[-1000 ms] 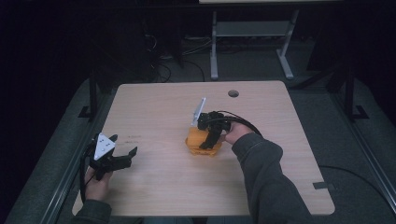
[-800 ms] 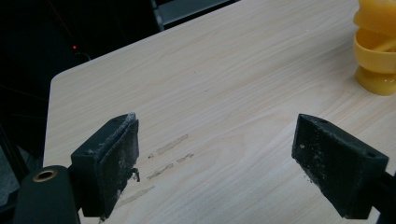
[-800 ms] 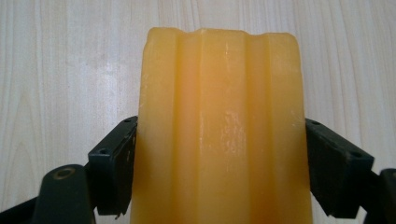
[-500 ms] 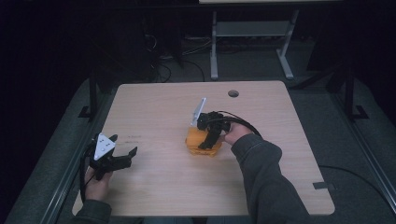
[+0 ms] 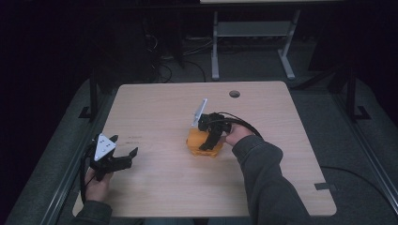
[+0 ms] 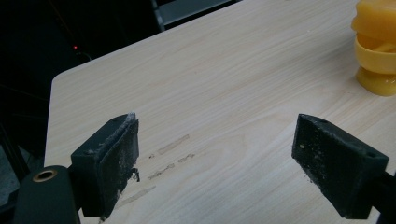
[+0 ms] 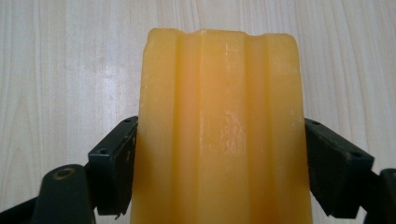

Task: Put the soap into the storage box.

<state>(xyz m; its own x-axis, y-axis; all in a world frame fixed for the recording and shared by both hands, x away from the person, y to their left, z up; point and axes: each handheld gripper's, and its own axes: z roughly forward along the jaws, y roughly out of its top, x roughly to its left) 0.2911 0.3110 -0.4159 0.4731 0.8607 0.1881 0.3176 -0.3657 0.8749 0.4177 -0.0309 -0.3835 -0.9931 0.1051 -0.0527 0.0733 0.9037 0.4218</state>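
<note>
An orange ridged block (image 5: 193,140) rests on the wooden table (image 5: 164,108) near its middle. My right gripper (image 5: 205,146) comes down over the block, and its two black pads press against the block's sides, so it is shut on it. In the right gripper view the orange block (image 7: 219,126) stands between the jaws of my right gripper (image 7: 219,163), hiding the table beneath. My left gripper (image 5: 127,158) hovers at the table's front left, open with nothing between its fingers. The left gripper view looks past my left gripper (image 6: 229,158) to the orange block (image 6: 378,42) at upper right.
A round cable hole (image 5: 234,93) sits near the table's far edge. Faint scuff marks (image 6: 170,144) lie on the wood ahead of the left gripper. A grey desk frame (image 5: 253,33) and cables stand on the dark floor behind the table.
</note>
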